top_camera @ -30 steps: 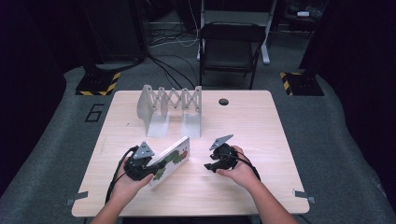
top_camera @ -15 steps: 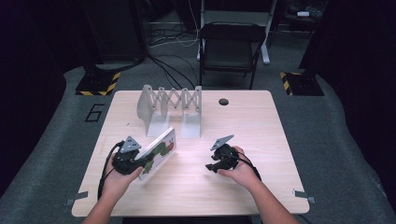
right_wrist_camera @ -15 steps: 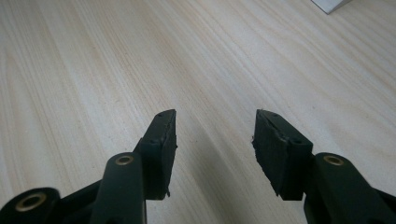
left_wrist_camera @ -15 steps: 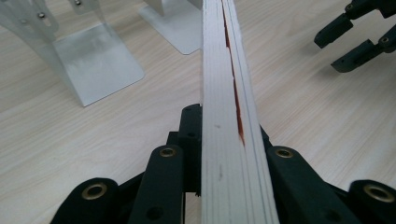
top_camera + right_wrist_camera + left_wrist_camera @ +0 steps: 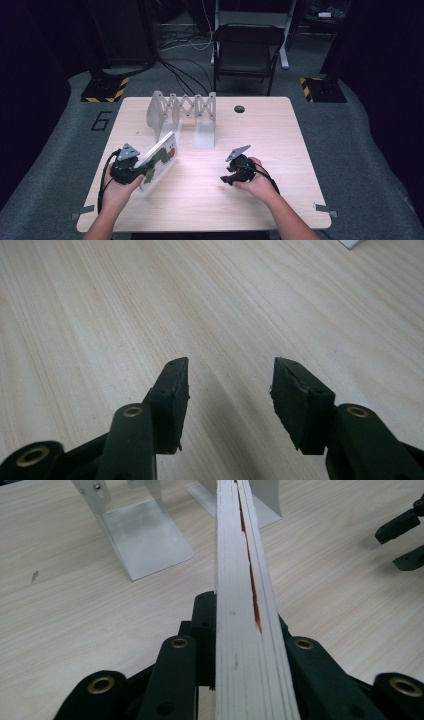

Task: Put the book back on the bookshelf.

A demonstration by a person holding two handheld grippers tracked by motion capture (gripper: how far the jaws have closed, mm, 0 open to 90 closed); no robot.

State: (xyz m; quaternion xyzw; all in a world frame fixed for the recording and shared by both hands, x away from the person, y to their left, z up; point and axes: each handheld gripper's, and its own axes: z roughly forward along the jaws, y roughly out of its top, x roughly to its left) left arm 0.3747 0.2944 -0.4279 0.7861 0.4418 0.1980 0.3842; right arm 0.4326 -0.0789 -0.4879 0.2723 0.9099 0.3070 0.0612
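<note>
While the person's left forearm reached in from the near edge, the left hand-held gripper (image 5: pixel 131 169) clamped a picture book (image 5: pixel 159 159) by its near end, tilted above the bench (image 5: pixel 260 130), its far end toward a metal rack (image 5: pixel 182 112). The right hand-held gripper (image 5: pixel 235 172) rested right of it, jaws apart, empty.

Right gripper (image 5: pixel 230 385): two black jaws rise from the bottom edge, standing apart with a clear gap, nothing between them. Ribbed black rubber pads (image 5: pixel 295 402) face inward, brass-coloured rivets on the black arms behind. Beneath them, a pale light-wood-grain tabletop (image 5: pixel 150 300), grain running diagonally. Jaw shadows fall on the wood. Small corner of a grey metal plate (image 5: pixel 354 243) at the top right edge.
</note>
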